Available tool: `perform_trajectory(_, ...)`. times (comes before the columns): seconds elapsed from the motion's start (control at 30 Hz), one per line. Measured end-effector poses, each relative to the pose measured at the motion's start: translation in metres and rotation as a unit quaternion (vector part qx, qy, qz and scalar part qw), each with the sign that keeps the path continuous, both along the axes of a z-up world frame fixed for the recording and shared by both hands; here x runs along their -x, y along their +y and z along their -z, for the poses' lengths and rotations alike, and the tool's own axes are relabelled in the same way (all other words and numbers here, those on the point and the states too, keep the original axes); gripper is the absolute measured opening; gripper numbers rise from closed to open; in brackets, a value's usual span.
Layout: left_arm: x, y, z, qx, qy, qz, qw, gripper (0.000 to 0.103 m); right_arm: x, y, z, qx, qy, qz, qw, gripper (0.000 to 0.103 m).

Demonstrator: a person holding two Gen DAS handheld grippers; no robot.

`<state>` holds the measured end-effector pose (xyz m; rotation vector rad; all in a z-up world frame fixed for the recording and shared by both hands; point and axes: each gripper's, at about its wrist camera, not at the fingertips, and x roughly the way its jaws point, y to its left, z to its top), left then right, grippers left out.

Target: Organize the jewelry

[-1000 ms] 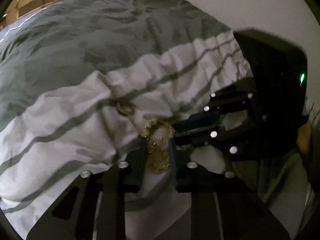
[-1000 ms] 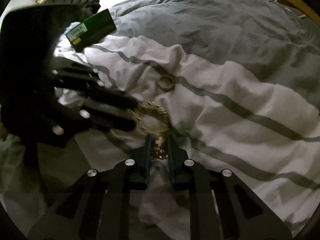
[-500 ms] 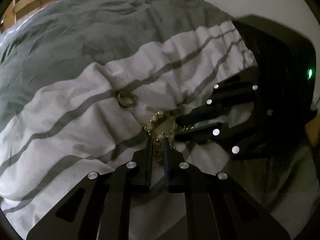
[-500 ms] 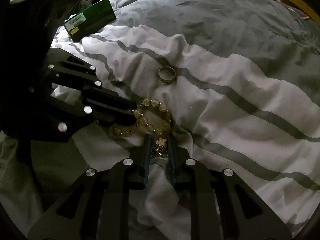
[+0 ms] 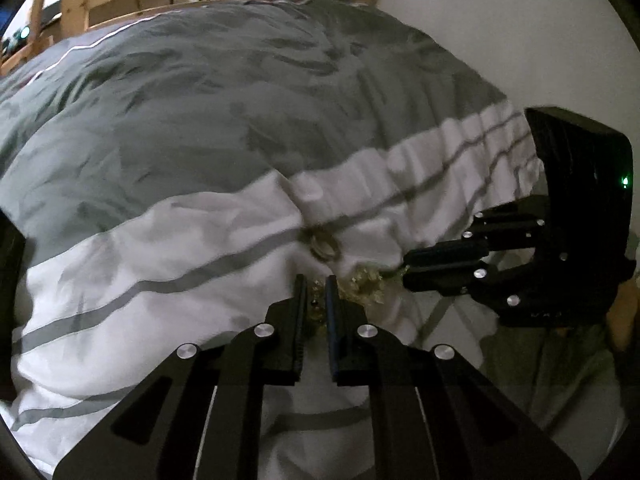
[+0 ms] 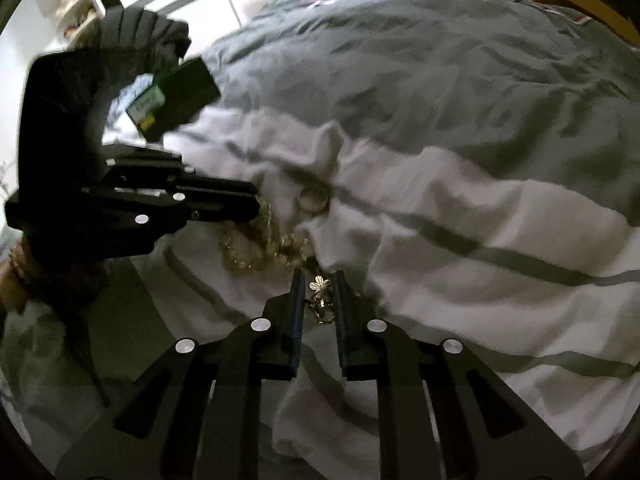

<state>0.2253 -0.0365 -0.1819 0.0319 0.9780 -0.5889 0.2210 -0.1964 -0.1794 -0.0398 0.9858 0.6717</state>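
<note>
Jewelry heap, a pale-gold beaded bracelet (image 6: pixel 248 248) with chain bits, lies on the white band of the striped duvet (image 6: pixel 460 216), its long axis running across my right-wrist view. Ring (image 6: pixel 313 200) lies flat just beyond. My right gripper (image 6: pixel 317 280) is narrowly parted around a flower charm (image 6: pixel 319 285). My left gripper (image 5: pixel 315 286), nearly closed, pinches the bracelet's beads.

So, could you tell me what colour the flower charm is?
Gold, clearest in the right wrist view: flower charm.
</note>
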Motion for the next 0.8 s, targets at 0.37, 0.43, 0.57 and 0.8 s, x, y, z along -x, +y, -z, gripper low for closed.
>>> perform_trajectory(0.37,0.012,-0.014,-0.006,0.006,-0.012,0.038,0.9992,0.007,-0.007,-0.009,-0.011,-0.04,-0.012,0.031,0.999,0.014)
perform_trajectory(0.43,0.018,-0.022,-0.005,-0.008,-0.018,0.055,0.9983,0.012,-0.008,-0.008,-0.009,-0.034,-0.011,0.03,0.999,0.014)
perform_trajectory(0.57,0.026,-0.029,-0.003,-0.042,-0.051,0.056,0.9962,0.08,-0.008,-0.006,-0.005,-0.022,-0.009,0.031,0.999,0.015)
perform_trajectory(0.8,0.019,-0.032,0.013,-0.054,-0.01,0.065,0.9964,0.072,-0.008,-0.003,-0.002,-0.017,-0.007,0.029,0.999,0.015)
